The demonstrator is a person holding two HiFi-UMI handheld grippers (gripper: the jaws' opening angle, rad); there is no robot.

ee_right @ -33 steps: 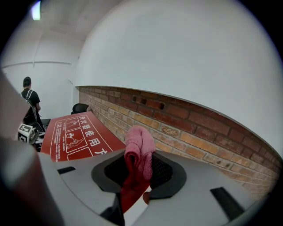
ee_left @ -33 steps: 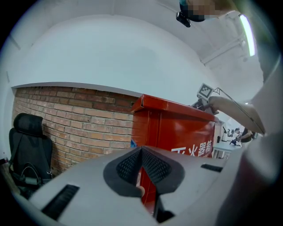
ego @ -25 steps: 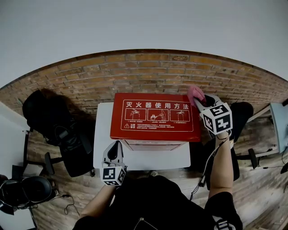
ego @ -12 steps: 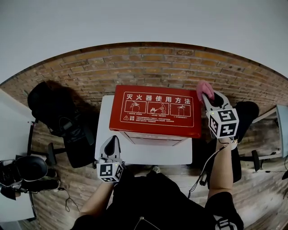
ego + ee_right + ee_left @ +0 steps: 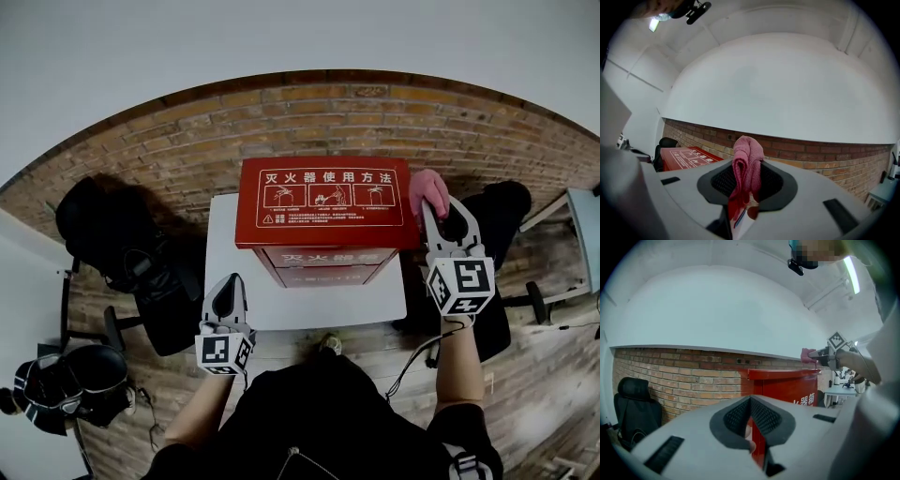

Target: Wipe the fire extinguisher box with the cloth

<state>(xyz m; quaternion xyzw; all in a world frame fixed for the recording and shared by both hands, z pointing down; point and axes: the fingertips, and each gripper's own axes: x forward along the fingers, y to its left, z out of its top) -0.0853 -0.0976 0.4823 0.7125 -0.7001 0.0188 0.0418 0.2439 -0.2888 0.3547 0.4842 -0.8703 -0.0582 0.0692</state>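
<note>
Pinches the pink cloth [image 5: 428, 190] between the tightly pressed jaws of the right gripper [image 5: 441, 216], bunched end forward, at the right edge of the red fire extinguisher box [image 5: 323, 202] lid, probably to start a stroke across the printed top. Holds the left gripper [image 5: 228, 298] low by the front of the white table [image 5: 309, 305], jaws closed on nothing, seemingly just clear of the wiping path. Sits on that small table by a brick wall [image 5: 281, 122] with white plaster above, wooden floor [image 5: 525, 375] around and a black office chair [image 5: 122, 253] to the left.
</note>
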